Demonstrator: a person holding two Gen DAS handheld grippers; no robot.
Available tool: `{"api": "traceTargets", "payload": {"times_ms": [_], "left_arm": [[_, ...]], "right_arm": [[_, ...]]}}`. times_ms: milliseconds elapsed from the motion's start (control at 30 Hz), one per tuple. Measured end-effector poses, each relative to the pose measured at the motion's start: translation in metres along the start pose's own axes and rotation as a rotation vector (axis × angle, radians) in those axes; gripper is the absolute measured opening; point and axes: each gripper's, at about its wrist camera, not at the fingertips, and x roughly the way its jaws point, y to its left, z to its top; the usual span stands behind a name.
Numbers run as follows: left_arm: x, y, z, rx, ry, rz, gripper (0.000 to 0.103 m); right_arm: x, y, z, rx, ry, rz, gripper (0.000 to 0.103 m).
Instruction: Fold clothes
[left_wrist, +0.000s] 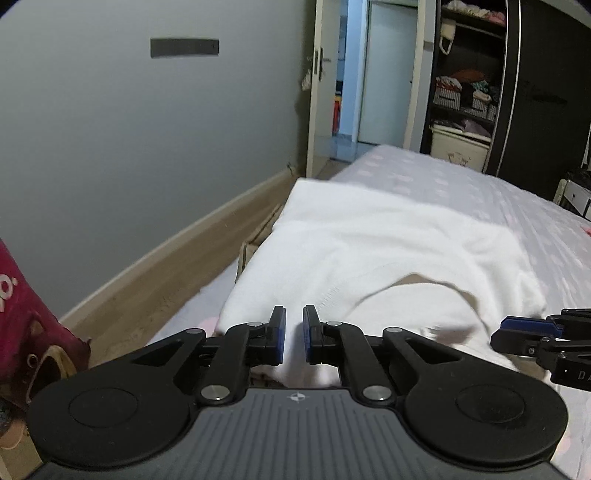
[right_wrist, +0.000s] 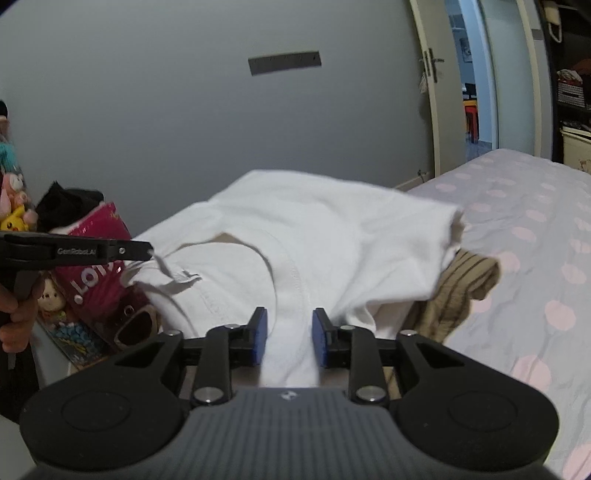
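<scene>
While the white shirt (right_wrist: 295, 229) lies rumpled on the bed (right_wrist: 524, 236) over a tan striped garment (right_wrist: 458, 291), both grippers grasp its near edge. White cloth runs between the left gripper's (left_wrist: 294, 334) fingers and the right gripper's (right_wrist: 289, 336) fingers. Pink toys (right_wrist: 99, 284) sit at the bedside.
</scene>
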Motion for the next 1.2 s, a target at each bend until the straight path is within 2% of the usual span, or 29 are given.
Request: {"api": "traceTargets", "payload": {"times_ms": [100, 167, 233, 300, 367, 433, 533, 567, 667, 733, 800, 933, 1200], "left_arm": [[-0.025, -0.018, 0.003, 0.017, -0.034, 0.010, 0.020], [-0.042, -0.030, 0.005, 0.029, -0.057, 0.017, 0.026], [-0.053, -0.049, 0.007, 0.048, -0.068, -0.002, 0.032], [-0.065, -0.070, 0.009, 0.066, -0.077, -0.024, 0.044], [-0.076, -0.090, 0.011, 0.085, -0.086, -0.046, 0.047], [-0.088, -0.110, 0.013, 0.104, -0.095, -0.068, 0.052], [-0.101, -0.145, 0.013, 0.140, -0.115, -0.103, 0.061], [-0.104, -0.158, 0.012, 0.154, -0.123, -0.115, 0.065], [-0.112, -0.195, 0.009, 0.185, -0.137, -0.152, 0.068], [-0.117, -0.219, 0.005, 0.193, -0.148, -0.191, 0.074], [-0.121, -0.240, -0.001, 0.200, -0.154, -0.228, 0.074], [-0.121, -0.282, -0.014, 0.237, -0.152, -0.289, 0.074], [-0.111, -0.351, -0.052, 0.291, -0.147, -0.404, 0.074]], "right_arm": [[-0.023, -0.002, 0.003, -0.013, -0.029, 0.000, 0.034], [-0.039, -0.002, 0.006, -0.029, -0.040, -0.001, 0.039], [-0.057, -0.004, 0.008, -0.042, -0.053, -0.002, 0.046], [-0.078, -0.007, 0.004, -0.056, -0.059, -0.007, 0.047], [-0.098, -0.011, 0.002, -0.068, -0.063, -0.020, 0.051], [-0.119, -0.016, -0.001, -0.079, -0.061, -0.040, 0.053], [-0.155, -0.026, -0.010, -0.085, -0.064, -0.081, 0.062], [-0.169, -0.031, -0.015, -0.083, -0.069, -0.097, 0.062], [-0.210, -0.048, -0.027, -0.073, -0.083, -0.151, 0.063], [-0.236, -0.060, -0.036, -0.059, -0.092, -0.189, 0.066], [-0.260, -0.071, -0.046, -0.042, -0.098, -0.230, 0.071], [-0.303, -0.091, -0.070, 0.000, -0.122, -0.310, 0.075], [-0.352, -0.122, -0.129, 0.122, -0.145, -0.466, 0.079]]}}
